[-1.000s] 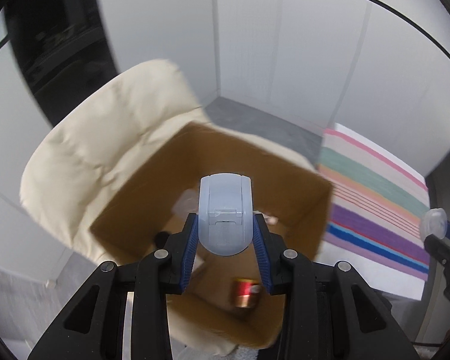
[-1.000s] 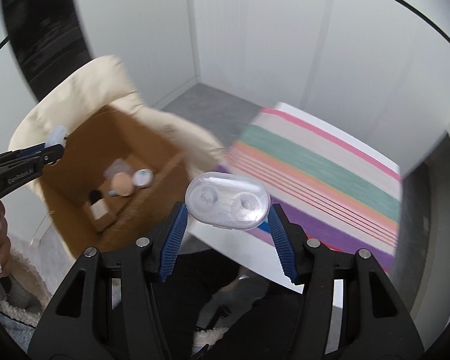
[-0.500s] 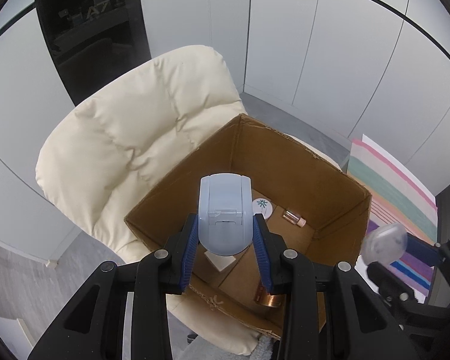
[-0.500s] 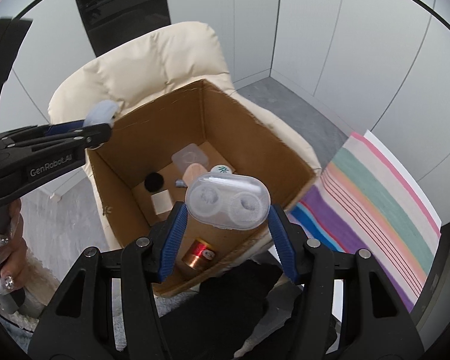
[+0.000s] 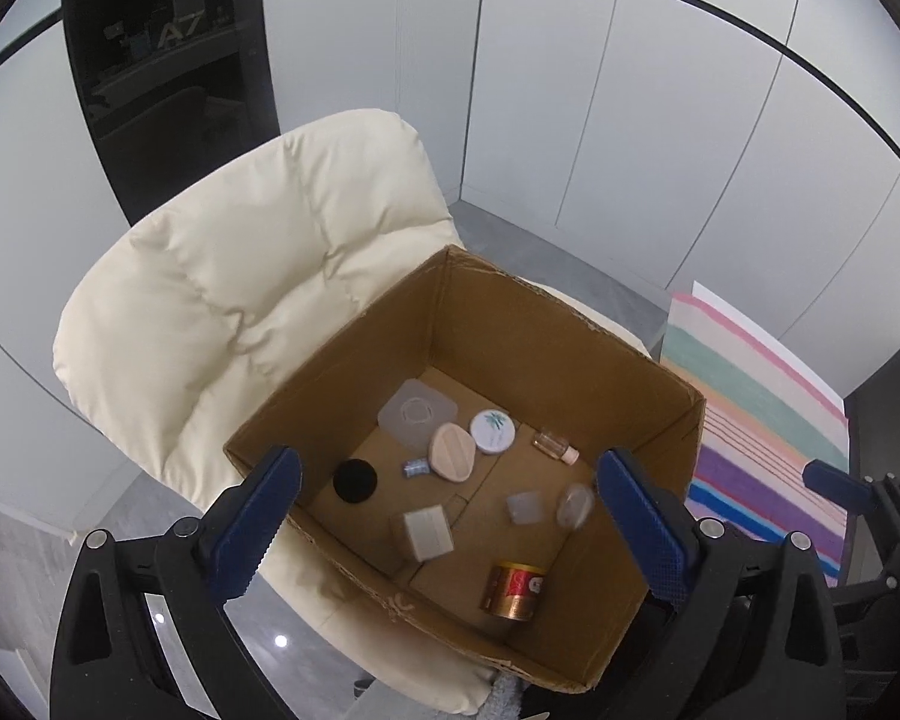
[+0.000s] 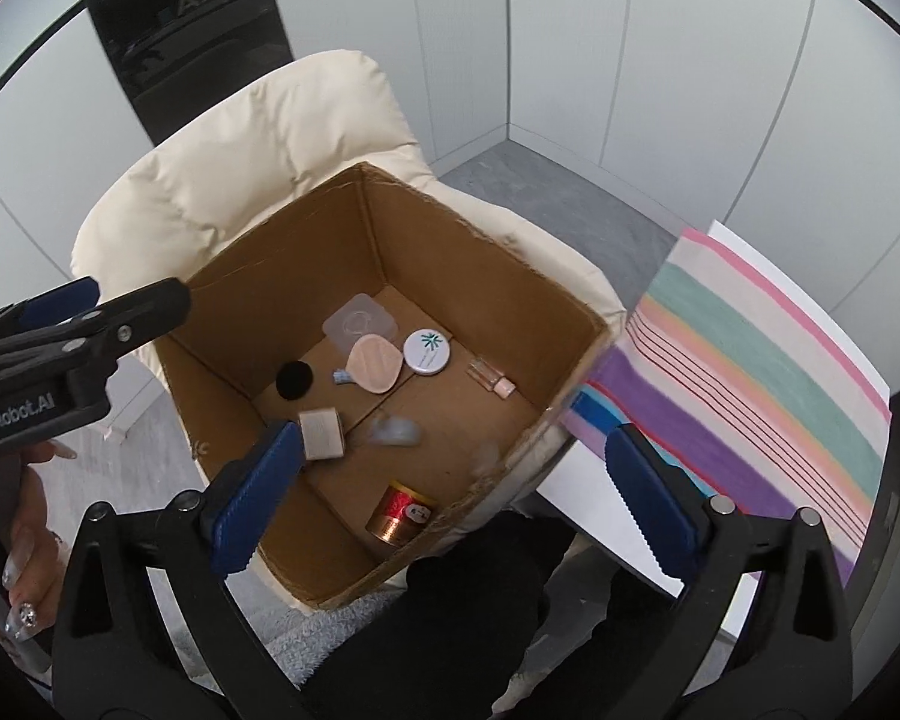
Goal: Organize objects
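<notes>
Left gripper [image 5: 450,516]: jaws just sprung wide, nothing between them.
Right gripper [image 6: 456,486]: likewise released (pads bare).
Cardboard box [image 5: 570,324]: small items on its floor.

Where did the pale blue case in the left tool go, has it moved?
Yes. The left tool has just opened; the pale blue case now lies on the cardboard box floor, beside the gold tin.
</notes>
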The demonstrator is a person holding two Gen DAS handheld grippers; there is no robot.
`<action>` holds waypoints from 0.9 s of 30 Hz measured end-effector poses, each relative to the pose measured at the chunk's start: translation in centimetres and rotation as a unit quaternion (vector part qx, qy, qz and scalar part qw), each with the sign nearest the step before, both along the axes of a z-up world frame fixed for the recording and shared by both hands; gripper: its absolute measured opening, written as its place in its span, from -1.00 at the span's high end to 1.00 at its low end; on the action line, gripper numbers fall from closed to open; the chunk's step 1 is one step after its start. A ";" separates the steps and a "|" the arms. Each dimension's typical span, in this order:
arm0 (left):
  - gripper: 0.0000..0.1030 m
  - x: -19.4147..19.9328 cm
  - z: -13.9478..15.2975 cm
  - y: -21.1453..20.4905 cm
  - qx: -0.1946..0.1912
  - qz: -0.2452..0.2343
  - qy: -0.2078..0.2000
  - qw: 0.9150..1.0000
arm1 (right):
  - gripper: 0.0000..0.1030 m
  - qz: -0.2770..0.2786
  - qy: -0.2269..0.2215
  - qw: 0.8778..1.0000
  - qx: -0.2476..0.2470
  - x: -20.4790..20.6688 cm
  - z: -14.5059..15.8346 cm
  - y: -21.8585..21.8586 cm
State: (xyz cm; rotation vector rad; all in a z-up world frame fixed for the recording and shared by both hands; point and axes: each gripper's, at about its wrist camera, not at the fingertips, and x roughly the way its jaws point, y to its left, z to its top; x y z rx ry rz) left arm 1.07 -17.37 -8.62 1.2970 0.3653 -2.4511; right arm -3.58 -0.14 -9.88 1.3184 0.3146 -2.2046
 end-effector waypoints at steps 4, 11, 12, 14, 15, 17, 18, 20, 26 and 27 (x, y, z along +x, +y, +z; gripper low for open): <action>-0.94 -0.2 -0.4 0.6 0.010 -0.018 -0.008 1.000 | -0.99 -0.014 0.007 1.000 0.006 0.1 0.2 0.7; -0.94 -1.1 0.7 3.5 0.017 -0.065 -0.012 0.998 | -0.99 -0.071 0.034 0.996 0.033 0.5 1.3 3.1; -0.94 -1.3 1.0 4.1 0.018 -0.075 -0.013 0.997 | -0.99 -0.086 0.031 0.995 0.035 0.5 1.5 3.7; -0.94 -1.7 2.1 5.8 0.021 -0.108 -0.017 0.994 | -0.99 -0.116 0.023 0.993 0.029 0.5 2.0 5.4; -0.94 -1.7 2.7 6.7 0.022 -0.125 -0.017 0.992 | -0.98 -0.135 0.017 0.990 0.026 0.6 2.4 6.4; -0.94 -1.7 4.2 8.6 0.024 -0.163 -0.024 0.986 | -0.90 -0.176 0.011 0.984 0.030 1.2 3.5 8.2; -0.94 -1.7 4.8 9.5 0.028 -0.181 -0.028 0.983 | -0.90 -0.198 0.007 0.980 0.032 1.5 4.2 9.3; -0.94 -1.9 6.6 11.5 0.032 -0.211 -0.058 0.975 | -0.90 -0.215 0.000 0.977 0.008 2.4 5.8 11.2; -0.94 0.2 10.8 14.6 0.008 -0.227 -0.063 0.972 | -0.90 -0.290 -0.007 0.957 -0.027 6.0 11.0 16.3; -0.94 0.5 11.1 15.1 -0.012 -0.224 -0.067 0.972 | -0.90 -0.308 -0.002 0.951 -0.018 6.7 11.6 16.8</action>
